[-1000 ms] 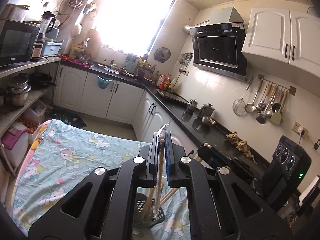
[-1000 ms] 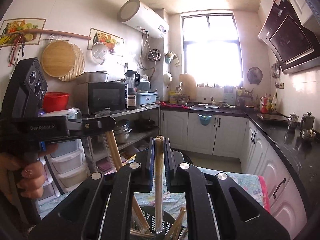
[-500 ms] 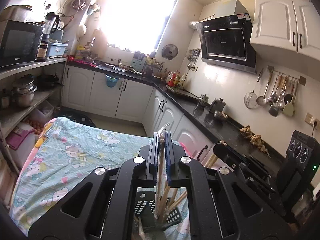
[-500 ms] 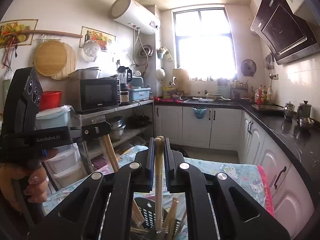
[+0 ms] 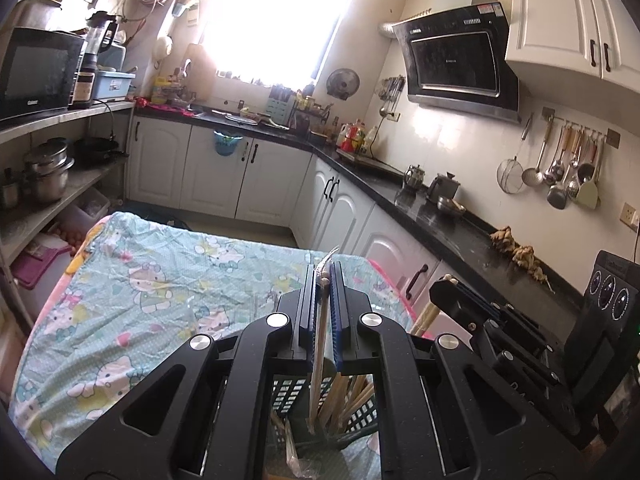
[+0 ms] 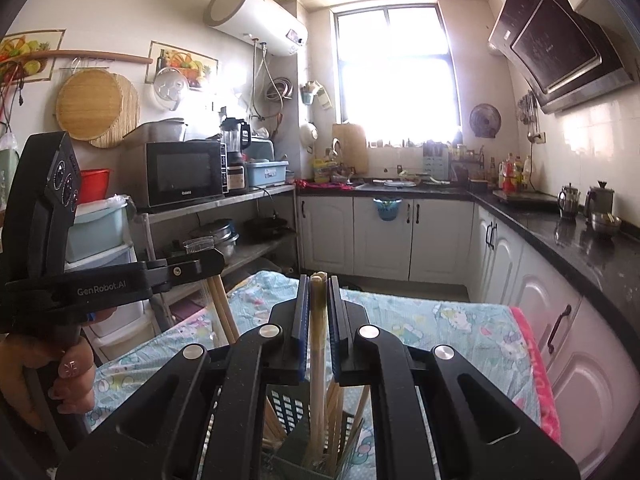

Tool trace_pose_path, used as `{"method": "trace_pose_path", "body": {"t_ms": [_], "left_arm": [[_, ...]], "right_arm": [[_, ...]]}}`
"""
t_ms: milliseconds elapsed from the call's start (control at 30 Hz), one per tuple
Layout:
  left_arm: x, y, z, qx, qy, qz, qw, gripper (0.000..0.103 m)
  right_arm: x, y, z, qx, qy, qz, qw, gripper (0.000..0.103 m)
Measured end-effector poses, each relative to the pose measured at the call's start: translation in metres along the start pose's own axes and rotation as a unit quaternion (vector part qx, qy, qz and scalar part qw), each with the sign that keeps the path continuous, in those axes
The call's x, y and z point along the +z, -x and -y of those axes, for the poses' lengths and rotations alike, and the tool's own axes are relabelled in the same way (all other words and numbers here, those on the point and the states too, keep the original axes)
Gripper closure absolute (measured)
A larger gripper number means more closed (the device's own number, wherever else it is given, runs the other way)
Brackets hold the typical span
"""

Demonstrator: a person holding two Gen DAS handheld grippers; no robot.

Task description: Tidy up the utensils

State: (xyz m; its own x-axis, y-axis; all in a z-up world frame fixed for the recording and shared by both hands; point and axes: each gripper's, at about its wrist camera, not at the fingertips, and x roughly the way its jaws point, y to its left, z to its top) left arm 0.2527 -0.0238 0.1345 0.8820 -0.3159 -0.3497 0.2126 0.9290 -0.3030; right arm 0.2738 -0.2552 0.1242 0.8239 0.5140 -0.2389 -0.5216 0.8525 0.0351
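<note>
Left tool [image 5: 322, 280] clamped on wrapped chopsticks [image 5: 320, 332]; right tool [image 6: 318, 292] clamped on chopstick pair [image 6: 317, 344], both above black basket [image 5: 288, 392].

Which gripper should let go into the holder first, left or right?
Probably the right gripper: its chopsticks hang nearly straight into the black utensil holder. The left gripper's wrapped chopsticks slant toward the holder's middle.

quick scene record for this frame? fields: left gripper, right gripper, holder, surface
left gripper: shut on wrapped chopsticks, lower ends in holder
right gripper: shut on bare chopsticks, lower ends in holder
holder: dark perforated utensil basket, more chopsticks inside
surface: table under cartoon-print cloth
</note>
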Motion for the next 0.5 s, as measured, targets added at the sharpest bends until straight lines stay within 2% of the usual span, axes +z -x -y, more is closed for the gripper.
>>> {"method": "trace_pose_path", "body": {"t_ms": [367,467,500], "left_arm": [[-0.019,-0.009,-0.001,-0.006,-0.007,-0.029,0.9995,0.099],[-0.021,-0.008,-0.002,-0.008,-0.003,-0.036,0.9993,0.087],[-0.022,-0.007,-0.003,-0.008,-0.001,-0.038,0.9993,0.082]], "right_arm": [[-0.022,-0.009,-0.001,-0.023,-0.011,-0.038,0.999,0.094],[-0.027,-0.009,0.000,-0.028,-0.015,-0.047,0.998,0.091],[-0.027,-0.008,0.000,-0.029,-0.017,-0.047,0.998,0.086]]}}
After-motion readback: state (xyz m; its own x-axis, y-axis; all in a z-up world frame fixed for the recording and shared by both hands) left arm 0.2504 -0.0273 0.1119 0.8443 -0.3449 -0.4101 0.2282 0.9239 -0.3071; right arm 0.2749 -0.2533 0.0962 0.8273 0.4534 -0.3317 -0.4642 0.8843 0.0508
